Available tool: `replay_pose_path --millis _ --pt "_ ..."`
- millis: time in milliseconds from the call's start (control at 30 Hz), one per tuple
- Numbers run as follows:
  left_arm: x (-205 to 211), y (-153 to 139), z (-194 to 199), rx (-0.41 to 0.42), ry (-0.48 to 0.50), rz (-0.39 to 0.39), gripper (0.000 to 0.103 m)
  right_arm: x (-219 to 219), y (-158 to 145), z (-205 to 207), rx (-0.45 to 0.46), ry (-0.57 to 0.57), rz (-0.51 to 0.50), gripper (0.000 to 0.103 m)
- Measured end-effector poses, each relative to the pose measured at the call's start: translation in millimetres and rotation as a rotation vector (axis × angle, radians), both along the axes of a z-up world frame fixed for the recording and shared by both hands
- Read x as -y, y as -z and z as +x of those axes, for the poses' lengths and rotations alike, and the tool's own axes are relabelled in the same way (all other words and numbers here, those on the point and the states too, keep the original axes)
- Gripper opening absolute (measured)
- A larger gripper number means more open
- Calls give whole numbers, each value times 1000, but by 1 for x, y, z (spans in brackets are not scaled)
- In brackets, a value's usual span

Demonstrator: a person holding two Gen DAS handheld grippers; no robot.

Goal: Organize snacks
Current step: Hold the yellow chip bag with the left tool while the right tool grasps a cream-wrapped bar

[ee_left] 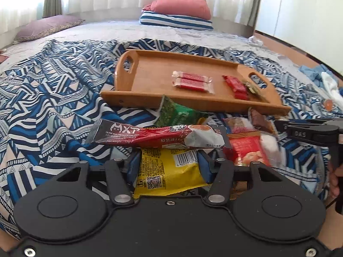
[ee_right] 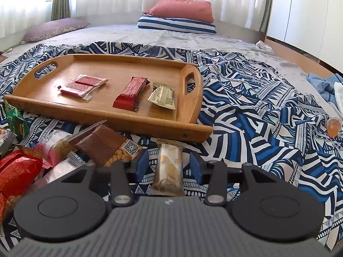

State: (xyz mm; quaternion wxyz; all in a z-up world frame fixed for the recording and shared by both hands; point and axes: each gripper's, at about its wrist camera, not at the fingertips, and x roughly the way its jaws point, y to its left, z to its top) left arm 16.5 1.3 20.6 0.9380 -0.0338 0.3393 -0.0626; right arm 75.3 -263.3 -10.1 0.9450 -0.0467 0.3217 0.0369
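While the left gripper [ee_left: 168, 167] pinches the yellow packet [ee_left: 169, 172] above the bed's pile, the right gripper [ee_right: 169, 167], spread around the pale wafer packet [ee_right: 169, 169], should squeeze centrally before lifting toward the tray [ee_right: 150, 122].

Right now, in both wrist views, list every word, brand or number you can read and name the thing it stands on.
"MXT" and "Net weight: 17g": long red sachet.
"6 920912 36", under a barcode: yellow packet between the left gripper pads.
"DAS": black body of the right gripper.
Too small or blurred: fine print on the sachet, yellow packet, brown packet, red bar and pale green packet.
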Motion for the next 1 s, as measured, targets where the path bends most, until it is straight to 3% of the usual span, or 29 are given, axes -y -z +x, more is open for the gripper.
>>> replay_pose_path --millis 33,167,267,333,500,800,1000 --pt "1 -3 -2 3 10 -7 52 0 -1 -1 3 -5 3 29" --pt "2 -18 -6 7 49 -37 52 -6 -10 -9 30 -40 -4 28" --pt "-11 -24 0 -55 60 -197 52 -10 -19 -15 52 -65 -2 28" --pt "-16 -25 4 -81 48 -250 52 -11 -24 -18 59 -71 6 28" --pt "-9 -30 -3 4 21 -90 52 -10 -32 -20 63 -78 42 28" --pt "-14 -14 -1 -35 -14 -101 52 -9 -28 -20 46 -71 55 29" --pt "-10 -19 -8 36 11 -64 74 -8 -25 -21 39 -66 50 29"
